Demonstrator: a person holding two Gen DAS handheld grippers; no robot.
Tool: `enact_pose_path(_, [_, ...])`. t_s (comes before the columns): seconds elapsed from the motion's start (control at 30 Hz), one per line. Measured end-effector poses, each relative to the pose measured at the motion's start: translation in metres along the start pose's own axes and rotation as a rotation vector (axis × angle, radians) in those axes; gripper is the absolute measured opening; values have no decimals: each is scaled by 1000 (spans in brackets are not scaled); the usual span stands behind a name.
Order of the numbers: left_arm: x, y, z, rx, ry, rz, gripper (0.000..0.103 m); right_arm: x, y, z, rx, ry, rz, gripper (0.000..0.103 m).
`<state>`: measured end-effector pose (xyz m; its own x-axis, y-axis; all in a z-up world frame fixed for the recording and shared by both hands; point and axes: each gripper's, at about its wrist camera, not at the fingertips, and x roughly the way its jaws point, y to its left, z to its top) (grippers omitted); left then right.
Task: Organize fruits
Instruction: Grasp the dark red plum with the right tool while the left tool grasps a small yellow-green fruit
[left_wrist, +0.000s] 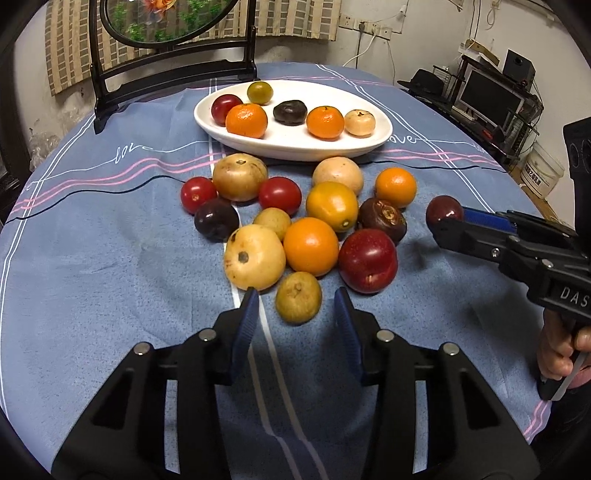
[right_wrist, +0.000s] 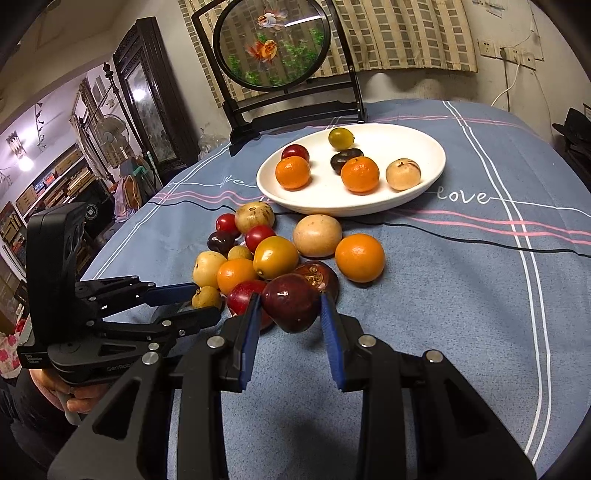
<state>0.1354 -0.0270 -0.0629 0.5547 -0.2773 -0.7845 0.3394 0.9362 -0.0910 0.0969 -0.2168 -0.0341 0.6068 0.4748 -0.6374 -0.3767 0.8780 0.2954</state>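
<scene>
right tool (right_wrist: 288, 306) clamped on dark red plum (right_wrist: 291, 306), long axis tilted; left tool (left_wrist: 295, 306) spread wide around nothing

The left wrist camera sits low over the near table edge, looking straight along its fingers at the fruit pile (left_wrist: 295, 221) and white plate (left_wrist: 295, 147). The right one looks from the right side, close in. Both views share pile (right_wrist: 280, 258) and plate (right_wrist: 424, 177).

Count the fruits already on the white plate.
6 on the white plate: green fruit at the back, red fruit, left orange, dark fruit, right orange, tan fruit. None looks hidden.
</scene>
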Motion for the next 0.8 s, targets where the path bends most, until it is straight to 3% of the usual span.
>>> enact_pose_path(0.1, [2,-1,0,4,8,1,40,0,1,0,-3,0,-5,33])
enact_pose_path(0.2, [4,-2,1,9,19,1,28,-1,2,0,-9,-2,-8,33])
enact_pose_path(0.8, [2,3,-3,-15,23,-14,26,-3,4,0,-18,-18,2,33])
